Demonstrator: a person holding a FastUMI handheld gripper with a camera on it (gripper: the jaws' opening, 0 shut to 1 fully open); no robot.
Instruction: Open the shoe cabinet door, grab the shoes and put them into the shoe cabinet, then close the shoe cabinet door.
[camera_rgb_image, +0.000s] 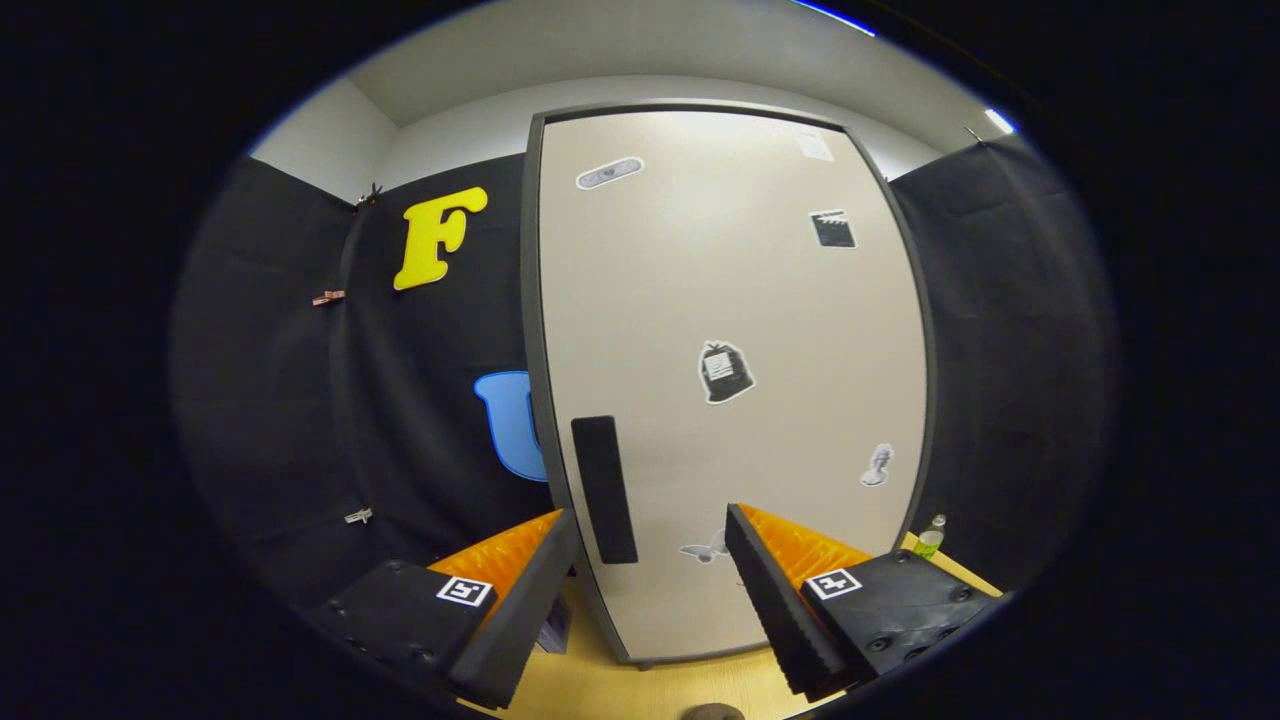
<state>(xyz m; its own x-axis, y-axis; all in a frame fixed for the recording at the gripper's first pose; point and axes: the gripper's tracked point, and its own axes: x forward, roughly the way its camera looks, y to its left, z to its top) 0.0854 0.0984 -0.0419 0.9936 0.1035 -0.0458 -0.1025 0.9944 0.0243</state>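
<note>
A tall beige shoe cabinet door (730, 330) with a dark frame stands shut straight ahead of me, with several small stickers on it. Its black vertical handle (604, 489) sits near the door's lower left edge, just ahead of my left finger (525, 590). My gripper (650, 530) is open, its fingers spread wide with nothing between them, close in front of the lower part of the door. A dark rounded thing (712, 712) peeks in below the fingers; I cannot tell what it is.
The cabinet stands on a light wooden floor (640, 690). Black cloth walls close in on both sides of it. A small green bottle (930, 540) stands on the floor to the cabinet's right, beyond my right finger.
</note>
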